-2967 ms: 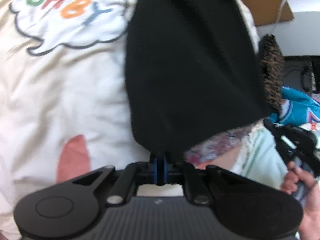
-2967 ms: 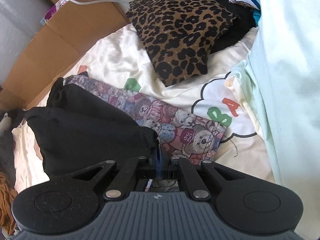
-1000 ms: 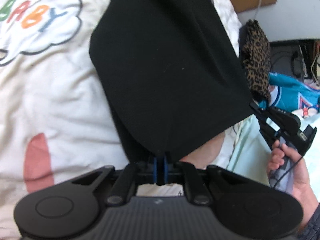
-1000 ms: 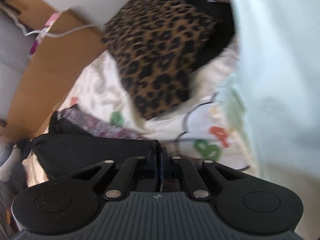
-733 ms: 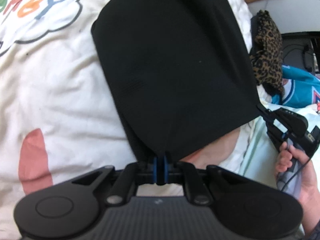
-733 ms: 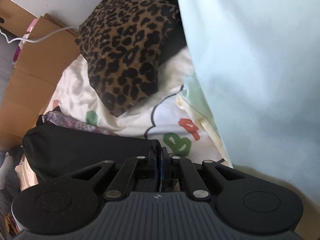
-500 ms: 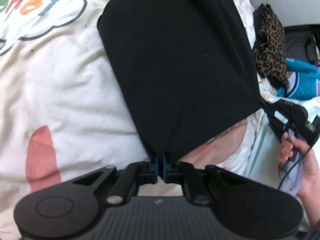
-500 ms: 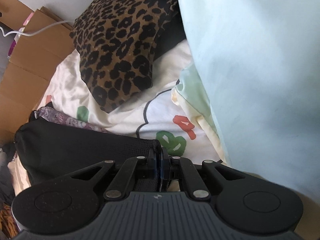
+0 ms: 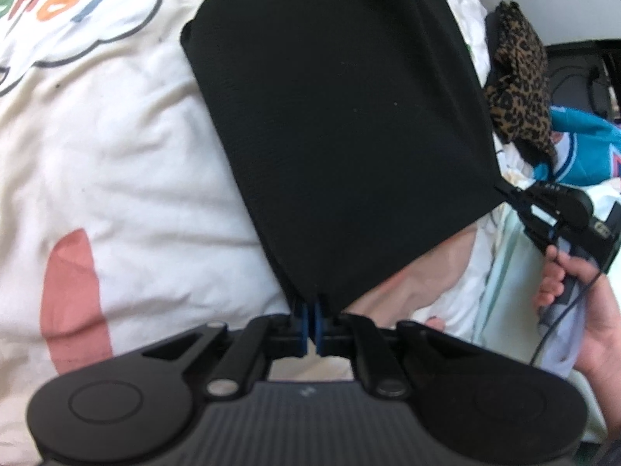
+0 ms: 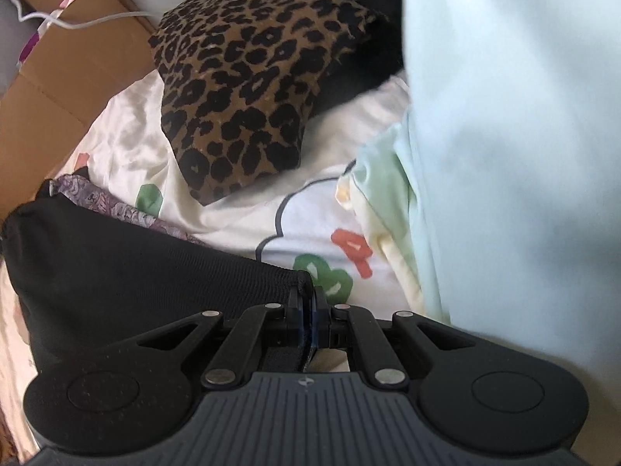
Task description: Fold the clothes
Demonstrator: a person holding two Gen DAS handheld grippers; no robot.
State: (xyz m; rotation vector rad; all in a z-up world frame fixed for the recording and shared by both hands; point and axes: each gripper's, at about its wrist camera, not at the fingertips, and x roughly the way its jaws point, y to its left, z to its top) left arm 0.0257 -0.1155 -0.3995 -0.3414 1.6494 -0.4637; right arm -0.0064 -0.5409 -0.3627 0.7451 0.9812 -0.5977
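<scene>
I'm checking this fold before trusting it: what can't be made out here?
- Left wrist view: the black garment runs off the top edge; what lies under it is covered.
- Right wrist view: the pale green cloth is blurred and blocks the right side.
- Right wrist view: the patterned fabric is mostly hidden by the black garment.

Both hand-held grippers (image 9: 310, 310) (image 10: 306, 303) clamped, pointing steeply downward

- We count one black garment (image 9: 341, 124)
- We see one leopard-print piece (image 10: 252, 89)
- One teal jersey (image 9: 582, 151)
- One pale green cloth (image 10: 504, 155)
- Two grippers: left gripper (image 9: 310, 310), right gripper (image 10: 306, 299)
</scene>
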